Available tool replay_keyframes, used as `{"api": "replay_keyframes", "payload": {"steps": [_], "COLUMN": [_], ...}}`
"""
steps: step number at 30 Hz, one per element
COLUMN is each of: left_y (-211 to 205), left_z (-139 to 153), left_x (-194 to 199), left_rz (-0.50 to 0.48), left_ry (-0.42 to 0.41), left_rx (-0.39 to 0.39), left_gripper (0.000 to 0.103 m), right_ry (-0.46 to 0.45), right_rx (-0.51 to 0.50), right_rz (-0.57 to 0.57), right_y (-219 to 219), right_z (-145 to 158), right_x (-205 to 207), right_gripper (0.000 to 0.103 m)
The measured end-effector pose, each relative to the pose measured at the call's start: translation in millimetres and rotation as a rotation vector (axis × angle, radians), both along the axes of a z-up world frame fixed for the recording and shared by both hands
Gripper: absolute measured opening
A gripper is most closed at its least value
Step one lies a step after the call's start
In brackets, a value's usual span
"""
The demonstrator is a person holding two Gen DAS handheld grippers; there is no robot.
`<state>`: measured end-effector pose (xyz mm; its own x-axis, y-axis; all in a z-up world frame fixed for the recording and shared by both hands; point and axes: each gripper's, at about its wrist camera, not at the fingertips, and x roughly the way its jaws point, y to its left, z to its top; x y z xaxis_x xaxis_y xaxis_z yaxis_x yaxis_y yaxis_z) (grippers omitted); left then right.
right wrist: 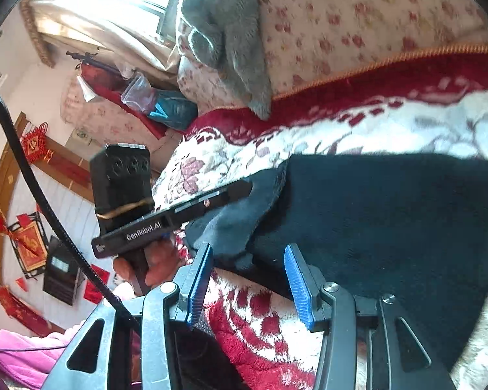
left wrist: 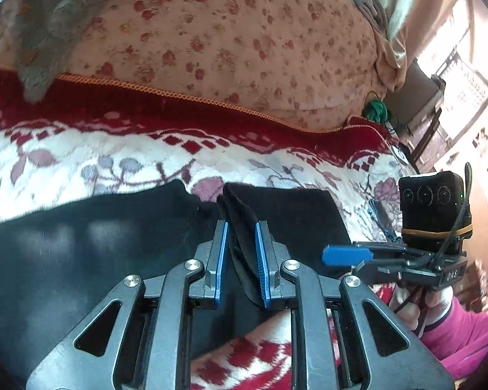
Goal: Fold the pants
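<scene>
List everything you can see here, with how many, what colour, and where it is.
pants: one pair, black, lying on the blanket, a fold of cloth between the left gripper's pads
blanket: one, white and red floral, covering the bed
quilt: one, cream with small red flowers, behind the blanket
grey cloth: one, draped on the quilt
red wall decorations: several, far wall
left gripper: one, black with blue pads
right gripper: one, same colours, open at the pants' near edge
pink sleeve: one, right arm
</scene>
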<state>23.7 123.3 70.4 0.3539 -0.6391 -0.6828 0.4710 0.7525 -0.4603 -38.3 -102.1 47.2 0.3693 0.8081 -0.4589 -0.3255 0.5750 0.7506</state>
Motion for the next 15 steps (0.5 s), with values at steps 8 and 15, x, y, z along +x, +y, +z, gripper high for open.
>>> {"api": "replay_keyframes", "payload": {"steps": [8,15], "left_y": [15,30], "left_z": [1,5], "left_x": [-33,-52], "left_rz": [0.145,0.338], "left_ry": [0.0,-0.046], "left_rx": [0.042,0.167], "left_gripper": [0.022,0.036], "right_ry": [-0.01,-0.074], "right_rx": [-0.02,-0.089], "right_rz": [-0.032,-0.004], "right_y": [3,19], "right_z": [10,20], "right_x": [-5,-17], "right_gripper": [0.044,0.052]}}
